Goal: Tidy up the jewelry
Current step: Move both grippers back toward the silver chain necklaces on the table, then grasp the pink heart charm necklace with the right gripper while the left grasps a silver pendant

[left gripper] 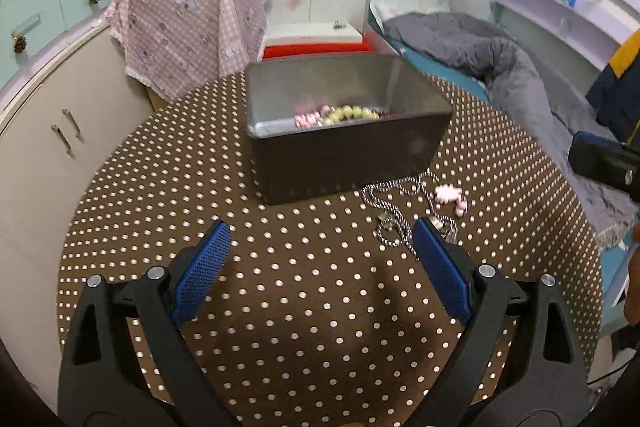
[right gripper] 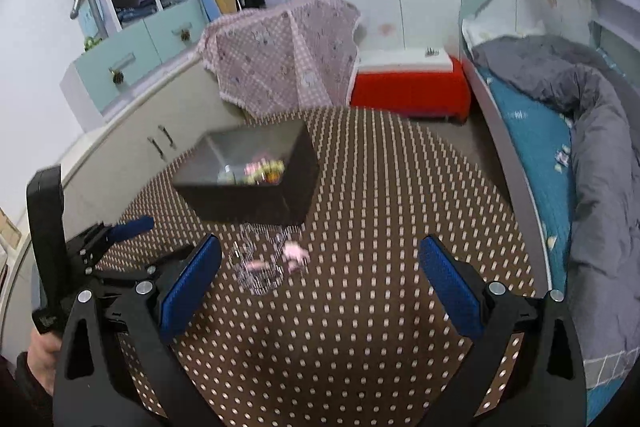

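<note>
A dark rectangular box (left gripper: 344, 155) stands on the brown polka-dot table (left gripper: 280, 307). It holds pink and yellow-green bead bracelets (left gripper: 340, 115). A silver chain necklace (left gripper: 394, 215) and a pink bead piece (left gripper: 450, 197) lie on the table by the box's near right corner. My left gripper (left gripper: 320, 247) is open and empty, its right finger beside the chain. My right gripper (right gripper: 320, 263) is open and empty, above the table; the box (right gripper: 256, 183), chain (right gripper: 260, 267) and pink piece (right gripper: 296, 253) lie ahead of it, blurred. The left gripper (right gripper: 132, 227) shows at its left.
A beige cabinet (left gripper: 60, 147) runs along the table's left. A pink checked cloth (left gripper: 188, 27) drapes behind the table. A red and white box (right gripper: 408, 83) sits behind. A bed with a grey duvet (right gripper: 592, 131) is on the right.
</note>
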Available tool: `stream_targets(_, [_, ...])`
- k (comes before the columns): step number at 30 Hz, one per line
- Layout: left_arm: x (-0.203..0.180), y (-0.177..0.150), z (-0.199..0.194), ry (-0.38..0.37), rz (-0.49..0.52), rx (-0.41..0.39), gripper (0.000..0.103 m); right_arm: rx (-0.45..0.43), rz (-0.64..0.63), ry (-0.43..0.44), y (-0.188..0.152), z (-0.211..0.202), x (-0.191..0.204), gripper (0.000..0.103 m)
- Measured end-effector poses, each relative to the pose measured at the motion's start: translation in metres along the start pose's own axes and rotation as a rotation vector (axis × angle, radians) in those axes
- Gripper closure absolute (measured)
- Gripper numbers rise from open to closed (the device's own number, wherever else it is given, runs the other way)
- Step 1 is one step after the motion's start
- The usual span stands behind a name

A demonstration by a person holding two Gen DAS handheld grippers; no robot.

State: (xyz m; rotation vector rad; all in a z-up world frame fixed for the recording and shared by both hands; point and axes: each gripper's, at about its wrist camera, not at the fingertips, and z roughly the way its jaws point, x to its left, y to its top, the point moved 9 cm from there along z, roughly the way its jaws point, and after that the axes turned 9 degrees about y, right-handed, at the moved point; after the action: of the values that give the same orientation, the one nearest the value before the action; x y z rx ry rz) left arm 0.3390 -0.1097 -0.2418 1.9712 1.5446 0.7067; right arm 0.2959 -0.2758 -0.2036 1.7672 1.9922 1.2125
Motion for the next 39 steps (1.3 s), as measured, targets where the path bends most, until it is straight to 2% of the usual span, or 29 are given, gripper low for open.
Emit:
stream_targets(6, [-0.008, -0.005, 0.005, -0.012, 0.01, 0.02, 0.013, 0.056, -0.011, 0.006, -0.017, 0.022, -0.004, 0.007])
stream_targets(8, [-0.009, -0.01, 0.006, -0.01, 0.008, 0.024, 0.013, 0.079, -0.035, 0.011, -0.02, 0.035, -0.002, 0.011])
stream_targets(9, [-0.009, -0.012, 0.007, -0.01, 0.004, 0.029, 0.013, 0.098, -0.054, 0.015, -0.022, 0.044, 0.001, 0.015])
stream_targets(11, [-0.007, -0.019, 0.009, -0.008, -0.006, 0.042, 0.013, 0.122, -0.073, 0.022, -0.023, 0.057, 0.004, 0.036])
stream_targets(16, [-0.006, -0.028, 0.008, -0.015, -0.012, 0.049, 0.013, 0.151, -0.121, 0.031, -0.022, 0.08, 0.012, 0.056])
stream_targets(20, [-0.012, -0.026, 0.007, -0.016, 0.011, 0.042, 0.013, 0.171, -0.211, -0.004, -0.026, 0.085, 0.017, 0.085])
stream_targets(22, [-0.016, -0.024, 0.006, -0.026, 0.016, 0.04, 0.013, 0.158, -0.183, 0.018, -0.028, 0.077, 0.013, 0.085])
stream_targets(30, [-0.04, -0.022, 0.011, -0.059, 0.046, 0.056, 0.013, 0.12, -0.092, 0.006, -0.047, 0.042, -0.015, 0.085])
stream_targets(37, [-0.061, -0.016, 0.026, -0.048, 0.046, 0.096, 0.013, 0.12, -0.078, 0.013, -0.048, 0.04, -0.017, 0.084])
stream_targets(38, [-0.061, -0.015, 0.028, -0.037, 0.046, 0.098, 0.018, 0.12, -0.078, 0.016, -0.048, 0.04, -0.016, 0.084])
stream_targets(39, [-0.061, -0.014, 0.028, -0.03, 0.048, 0.093, 0.031, 0.121, -0.079, 0.019, -0.048, 0.041, -0.015, 0.084])
